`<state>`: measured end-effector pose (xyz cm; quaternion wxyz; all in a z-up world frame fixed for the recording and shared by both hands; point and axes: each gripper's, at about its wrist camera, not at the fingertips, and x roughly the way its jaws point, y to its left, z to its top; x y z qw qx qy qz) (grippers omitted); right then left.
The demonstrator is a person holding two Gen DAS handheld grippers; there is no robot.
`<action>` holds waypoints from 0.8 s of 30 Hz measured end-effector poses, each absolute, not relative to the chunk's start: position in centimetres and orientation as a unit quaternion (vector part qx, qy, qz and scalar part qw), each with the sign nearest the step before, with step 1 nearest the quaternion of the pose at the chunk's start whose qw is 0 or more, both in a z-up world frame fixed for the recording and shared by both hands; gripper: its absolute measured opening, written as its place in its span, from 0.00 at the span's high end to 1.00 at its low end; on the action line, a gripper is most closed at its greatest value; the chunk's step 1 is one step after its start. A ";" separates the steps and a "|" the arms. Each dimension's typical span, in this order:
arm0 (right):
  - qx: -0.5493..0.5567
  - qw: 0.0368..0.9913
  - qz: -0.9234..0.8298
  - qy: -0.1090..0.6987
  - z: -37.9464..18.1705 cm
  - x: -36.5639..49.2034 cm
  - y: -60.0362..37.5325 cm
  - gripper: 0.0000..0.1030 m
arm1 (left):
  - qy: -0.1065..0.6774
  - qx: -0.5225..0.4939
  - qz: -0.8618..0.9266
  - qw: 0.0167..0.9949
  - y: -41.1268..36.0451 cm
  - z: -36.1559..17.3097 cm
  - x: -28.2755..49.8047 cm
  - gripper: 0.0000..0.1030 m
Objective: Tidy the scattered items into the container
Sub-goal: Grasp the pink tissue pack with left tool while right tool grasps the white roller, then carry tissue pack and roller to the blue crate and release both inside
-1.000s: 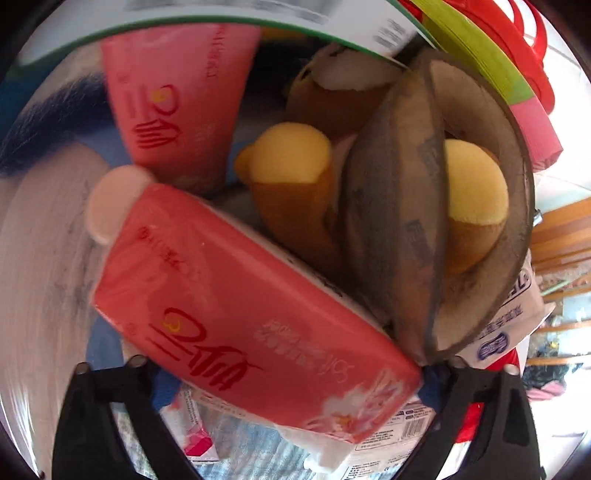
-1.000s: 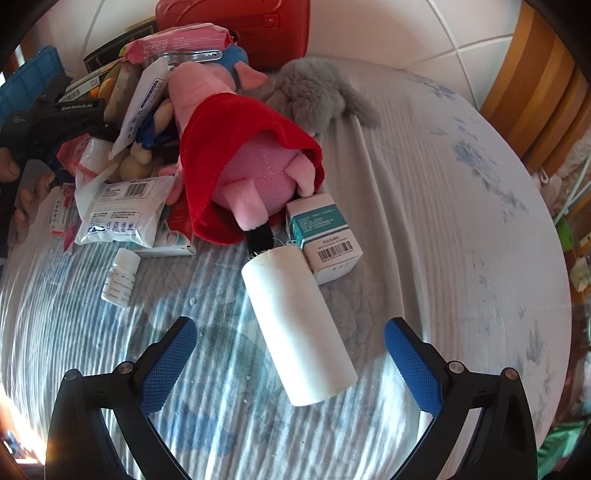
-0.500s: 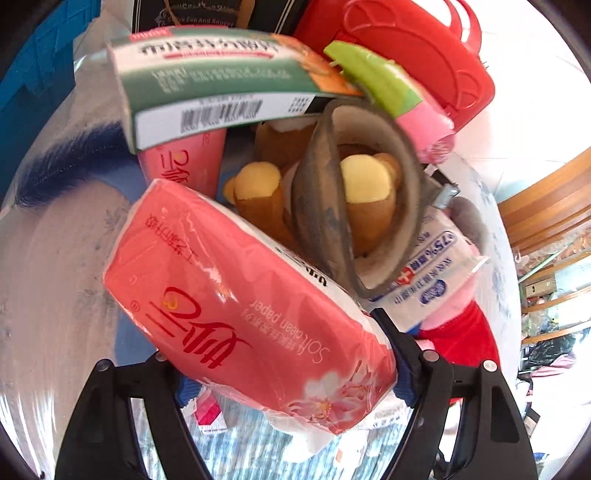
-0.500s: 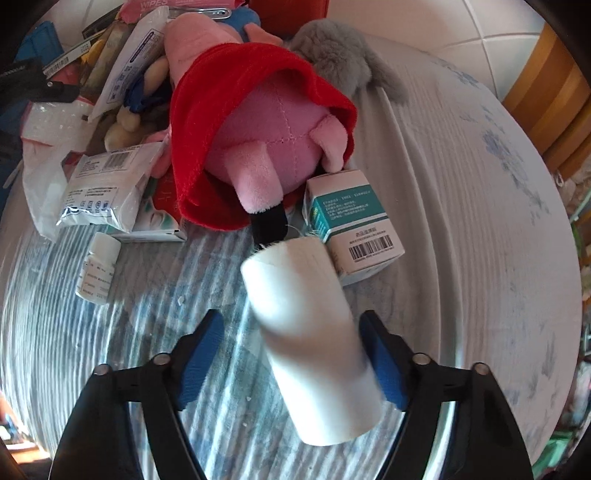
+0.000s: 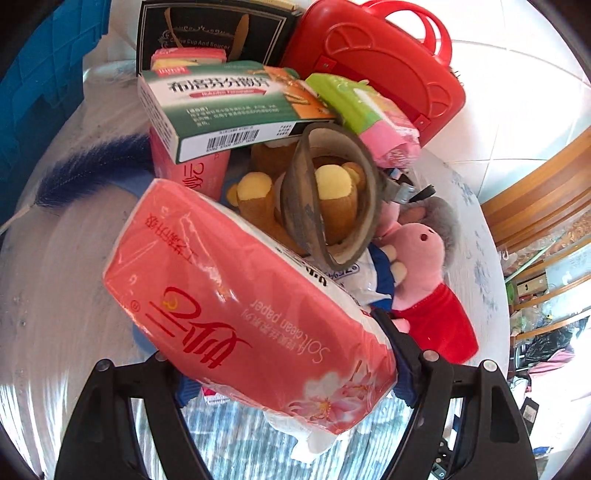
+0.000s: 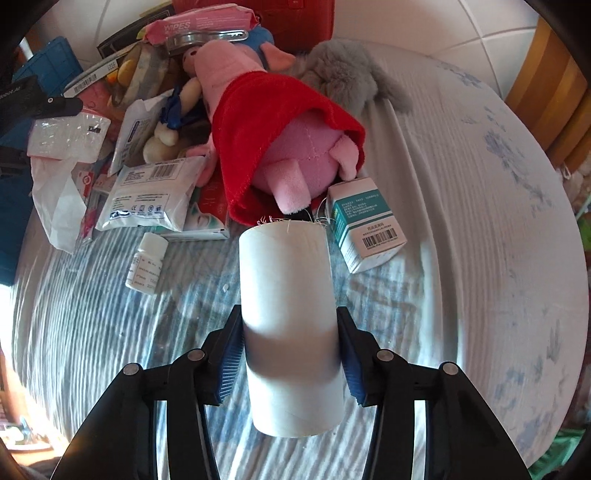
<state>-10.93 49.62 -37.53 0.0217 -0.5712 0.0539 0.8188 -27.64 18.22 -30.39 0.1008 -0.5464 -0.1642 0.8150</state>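
Observation:
My left gripper (image 5: 291, 373) is shut on a pink tissue pack (image 5: 243, 306) and holds it above the pile. My right gripper (image 6: 290, 350) is shut on a white paper roll (image 6: 288, 317) lying on the striped cloth. A pink pig plush in a red dress (image 6: 277, 136) lies just beyond the roll. It also shows in the left wrist view (image 5: 421, 258). A blue crate (image 5: 40, 74) stands at the far left, and also shows in the right wrist view (image 6: 48, 70).
The pile holds a green medicine box (image 5: 229, 107), a brown bear plush (image 5: 332, 199), a red case (image 5: 373, 59) and a black box (image 5: 207, 33). A teal box (image 6: 365, 221), a white bottle (image 6: 146, 262), a wipes pack (image 6: 151, 192) and a grey plush (image 6: 347, 70) lie nearby.
My left gripper has risen and drawn back with the tissue pack. My right gripper has moved in around the white roll and shut on it.

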 end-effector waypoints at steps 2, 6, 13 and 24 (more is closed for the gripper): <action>-0.564 0.023 0.823 0.057 -36.4 -10.5 49.6 0.55 | -0.164 -0.543 0.817 0.102 18.3 -29.8 -27.3 0.24; -0.547 0.030 0.834 0.060 -33.7 -10.2 49.5 0.55 | -0.163 -0.532 0.824 0.107 19.0 -28.3 -26.2 0.24; -0.512 0.040 0.856 0.065 -27.6 -8.5 48.7 0.55 | -0.148 -0.506 0.841 0.123 19.3 -23.5 -23.2 0.24; -0.448 0.044 0.890 0.070 -18.0 -4.6 47.3 0.55 | -0.088 -0.440 0.884 0.128 20.0 -14.2 -17.7 0.24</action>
